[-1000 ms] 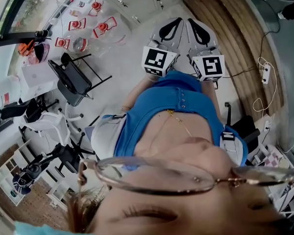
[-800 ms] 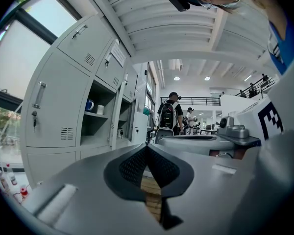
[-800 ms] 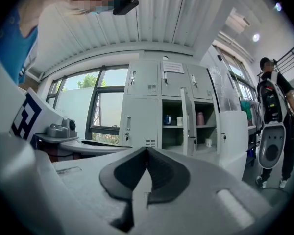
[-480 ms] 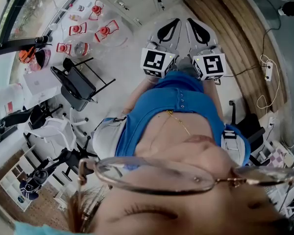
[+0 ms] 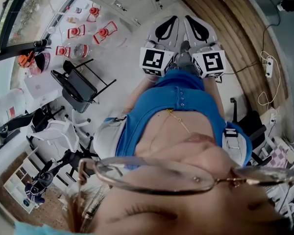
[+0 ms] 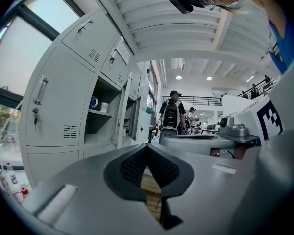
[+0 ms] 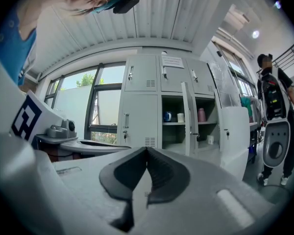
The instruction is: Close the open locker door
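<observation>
- The left gripper (image 6: pixel 148 148) and the right gripper (image 7: pixel 147 151) both have their jaws pressed together, holding nothing.
- The open locker door (image 7: pixel 233 131) stands ahead, well apart from them, swung out from the lockers (image 7: pixel 137 106).
- This looks like the approach step. The next move is to reach the door's outer face and push it shut.

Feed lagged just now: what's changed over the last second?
The person has edged forward: the black chair and red floor items slid slightly down the head view. Nothing grasped or released. Left gripper and right gripper stay shut, empty, side by side; the locker door is open, untouched.
</observation>
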Demonstrator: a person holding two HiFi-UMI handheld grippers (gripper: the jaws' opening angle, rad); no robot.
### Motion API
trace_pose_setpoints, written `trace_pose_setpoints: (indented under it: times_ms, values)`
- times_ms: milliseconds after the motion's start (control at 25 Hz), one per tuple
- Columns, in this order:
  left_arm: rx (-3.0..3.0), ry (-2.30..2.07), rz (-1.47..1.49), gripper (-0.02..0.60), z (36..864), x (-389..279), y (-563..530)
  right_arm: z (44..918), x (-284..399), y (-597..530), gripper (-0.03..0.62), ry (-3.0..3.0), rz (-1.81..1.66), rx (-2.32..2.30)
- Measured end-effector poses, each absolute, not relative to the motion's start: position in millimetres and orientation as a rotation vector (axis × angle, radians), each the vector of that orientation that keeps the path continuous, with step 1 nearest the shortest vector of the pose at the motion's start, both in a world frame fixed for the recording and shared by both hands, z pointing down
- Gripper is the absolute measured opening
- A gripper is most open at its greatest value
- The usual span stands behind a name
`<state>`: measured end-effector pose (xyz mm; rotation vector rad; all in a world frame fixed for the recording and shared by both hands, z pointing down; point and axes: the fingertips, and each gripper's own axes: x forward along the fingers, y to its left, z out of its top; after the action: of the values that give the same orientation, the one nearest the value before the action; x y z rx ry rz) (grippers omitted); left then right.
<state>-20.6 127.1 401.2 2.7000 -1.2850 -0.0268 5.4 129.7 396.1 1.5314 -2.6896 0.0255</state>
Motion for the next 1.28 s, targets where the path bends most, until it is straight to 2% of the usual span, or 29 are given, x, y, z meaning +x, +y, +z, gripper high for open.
trace_pose_setpoints:
  times_ms: [1280]
  values:
    - [2.615,-1.443,-0.043,0.0,383.7,16.9,-64.4,370.0,43.1,-65.3,0.002,-2.815,-0.006,1.365]
